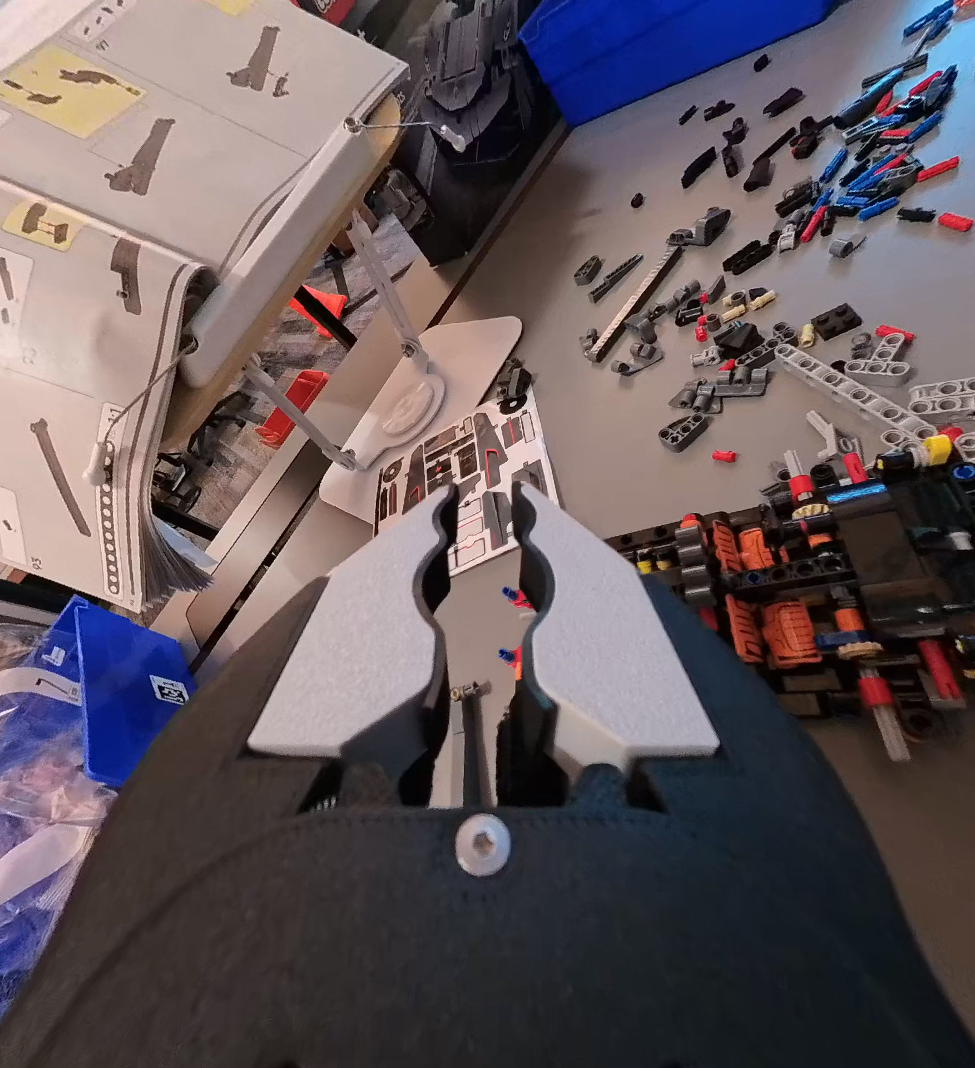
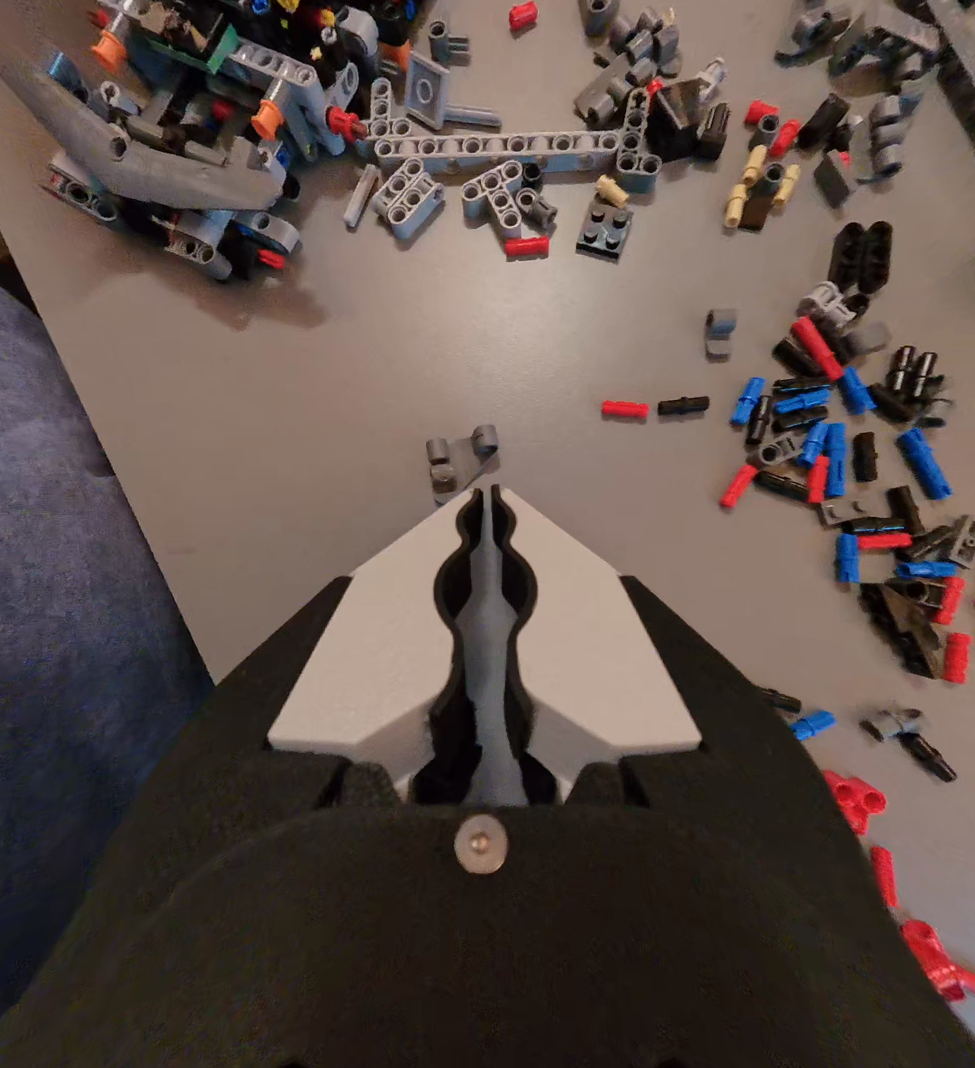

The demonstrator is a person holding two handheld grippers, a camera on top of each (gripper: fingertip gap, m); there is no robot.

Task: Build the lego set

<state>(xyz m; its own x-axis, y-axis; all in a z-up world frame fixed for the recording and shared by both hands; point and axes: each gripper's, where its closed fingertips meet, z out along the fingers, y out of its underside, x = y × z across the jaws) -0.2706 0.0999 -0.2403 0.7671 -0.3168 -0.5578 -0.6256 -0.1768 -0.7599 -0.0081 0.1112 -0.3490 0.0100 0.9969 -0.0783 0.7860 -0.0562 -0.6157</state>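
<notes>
In the left wrist view my left gripper [image 1: 488,491] is open and empty, above a sticker sheet [image 1: 473,456]. On the table between its fingers lie a thin black axle [image 1: 471,734] and two small blue-and-red pins [image 1: 512,596]. The partly built black, orange and red model [image 1: 820,578] stands to its right. In the right wrist view my right gripper [image 2: 485,491] is shut, with a small grey connector piece [image 2: 459,459] pinched at its tips above the table. The grey end of the model [image 2: 173,150] lies at the far left.
An open instruction booklet [image 1: 98,231] stands on a white stand [image 1: 415,399] at the left. Loose parts [image 1: 820,231] cover the table ahead; blue, red and black pins [image 2: 855,439] lie right of the right gripper. Blue bins [image 1: 646,52] and bags [image 1: 22,780] stand around. The table edge [image 2: 98,439] runs at the left. The gap from one gripper's tips to the other's is roughly 30 cm.
</notes>
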